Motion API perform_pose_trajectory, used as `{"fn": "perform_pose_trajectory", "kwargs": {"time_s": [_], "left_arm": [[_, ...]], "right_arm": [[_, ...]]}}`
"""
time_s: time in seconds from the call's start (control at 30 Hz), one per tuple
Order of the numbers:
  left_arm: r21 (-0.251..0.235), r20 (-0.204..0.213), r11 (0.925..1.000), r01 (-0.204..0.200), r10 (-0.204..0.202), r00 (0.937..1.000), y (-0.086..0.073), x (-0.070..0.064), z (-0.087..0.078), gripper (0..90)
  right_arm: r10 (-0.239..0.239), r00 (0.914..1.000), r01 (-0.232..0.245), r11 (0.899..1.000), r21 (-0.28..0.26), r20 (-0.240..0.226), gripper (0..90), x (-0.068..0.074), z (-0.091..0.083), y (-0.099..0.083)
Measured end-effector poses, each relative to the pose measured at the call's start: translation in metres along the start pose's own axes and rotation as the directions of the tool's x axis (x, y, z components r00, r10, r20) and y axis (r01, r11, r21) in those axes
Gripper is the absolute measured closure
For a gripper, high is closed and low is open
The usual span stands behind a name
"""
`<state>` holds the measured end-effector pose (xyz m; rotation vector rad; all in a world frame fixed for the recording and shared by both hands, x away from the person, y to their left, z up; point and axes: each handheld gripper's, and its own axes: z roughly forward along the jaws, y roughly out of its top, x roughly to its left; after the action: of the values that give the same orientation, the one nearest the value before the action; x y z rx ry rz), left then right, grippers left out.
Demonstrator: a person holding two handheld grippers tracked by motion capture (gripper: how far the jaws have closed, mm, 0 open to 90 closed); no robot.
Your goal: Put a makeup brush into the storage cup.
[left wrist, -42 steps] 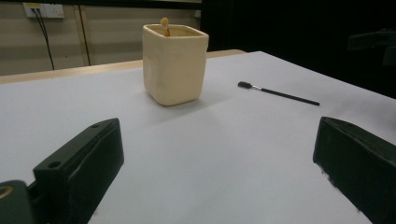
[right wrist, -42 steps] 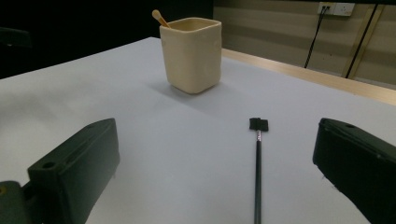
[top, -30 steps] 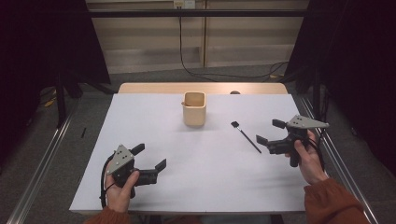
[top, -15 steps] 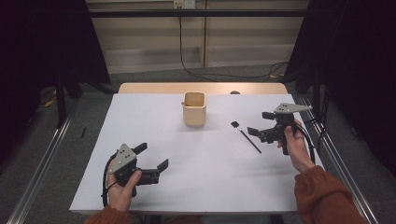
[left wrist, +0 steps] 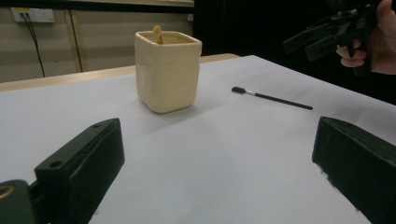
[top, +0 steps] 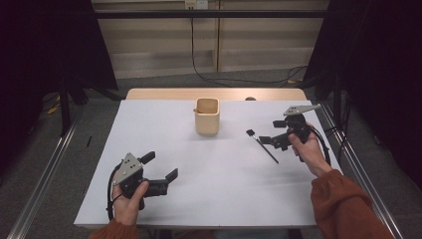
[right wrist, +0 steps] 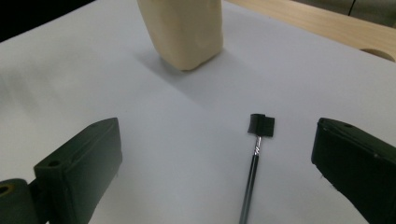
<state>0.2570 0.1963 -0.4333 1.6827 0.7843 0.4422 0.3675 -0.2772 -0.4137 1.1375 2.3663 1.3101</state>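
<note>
Right gripper (top: pixel 268 141): sits at right of centre in the high view, held above the white table cover (top: pixel 164 124), jaws spread wide and empty. It hovers just over the handle end of the small black brush (top: pixel 262 146); contact cannot be confirmed from that view. In the right gripper view the brush (right wrist: pixel 254 161) lies flat on the cover between the two spread jaws, bristle head toward the top of the frame, handle running down to the bottom edge, touching neither jaw.

Left gripper (top: pixel 160 169): lower left of the high view, low over the cover near the table's front edge, jaws wide apart, nothing held. In the left gripper view both jaws stand at the bottom corners of the frame with bare cover between them.

Beige square cup (top: pixel 207 116): upright, upper centre of the high view, left of the brush and apart from it. In the left gripper view a pale rounded tip shows at the cup (left wrist: pixel 167 70) rim; what it belongs to cannot be told.
</note>
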Motion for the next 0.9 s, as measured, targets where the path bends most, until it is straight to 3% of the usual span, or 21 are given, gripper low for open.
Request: {"fn": "perform_pose_trajectory", "kwargs": {"time_s": [0.1, 0.17, 0.23, 0.43, 0.5, 0.6, 0.73, 0.87, 0.9], "left_arm": [[0.005, 0.001, 1.0, -0.005, 0.005, 1.0, 0.0, -0.001, 0.001, 2.3], [0.005, 0.004, 1.0, -0.006, 0.006, 1.0, -0.001, -0.001, 0.001, 2.3], [0.004, 0.005, 1.0, 0.005, -0.005, 1.0, -0.001, -0.001, 0.002, 2.3], [0.013, 0.004, 0.9999, 0.007, -0.007, 1.0, -0.001, 0.003, 0.0, 2.3], [0.012, 0.001, 0.9999, 0.01, -0.01, 1.0, -0.001, 0.003, 0.0, 2.3], [0.013, 0.007, 0.9999, 0.01, -0.011, 0.9999, -0.001, 0.003, 0.0, 2.3], [0.012, 0.006, 0.9999, 0.001, -0.001, 1.0, 0.0, 0.003, -0.001, 2.4], [0.014, 0.006, 0.9998, 0.011, -0.011, 0.9999, -0.001, 0.004, 0.0, 2.4], [0.013, 0.005, 0.9999, 0.01, -0.01, 0.9999, -0.001, 0.004, 0.0, 2.4]], "right_arm": [[0.017, 0.9997, -0.016, 0.998, 0.053, -0.018, 2.1, -0.003, 0.001, 0.003], [0.026, 0.9996, -0.025, 0.994, 0.105, -0.013, 8.1, -0.005, 0.001, 0.005], [0.058, 0.9979, -0.053, 0.988, 0.147, -0.03, 9.1, -0.009, 0.003, 0.007], [0.086, 0.9948, -0.07, 0.964, 0.256, -0.054, 21.8, -0.013, 0.008, 0.011], [0.125, 0.9907, -0.103, 0.947, 0.305, -0.054, 23.4, -0.014, 0.009, 0.012], [0.13, 0.9907, -0.106, 0.92, 0.378, -0.04, 24.6, -0.014, 0.011, 0.015], [0.095, 0.9916, -0.042, 0.876, 0.48, -0.088, 25.4, -0.014, 0.017, 0.018], [0.07, 0.9957, -0.025, 0.83, 0.558, -0.06, 25.8, -0.015, 0.028, 0.017], [0.063, 0.9965, -0.021, 0.825, 0.565, -0.055, 25.8, -0.015, 0.029, 0.017]]}}
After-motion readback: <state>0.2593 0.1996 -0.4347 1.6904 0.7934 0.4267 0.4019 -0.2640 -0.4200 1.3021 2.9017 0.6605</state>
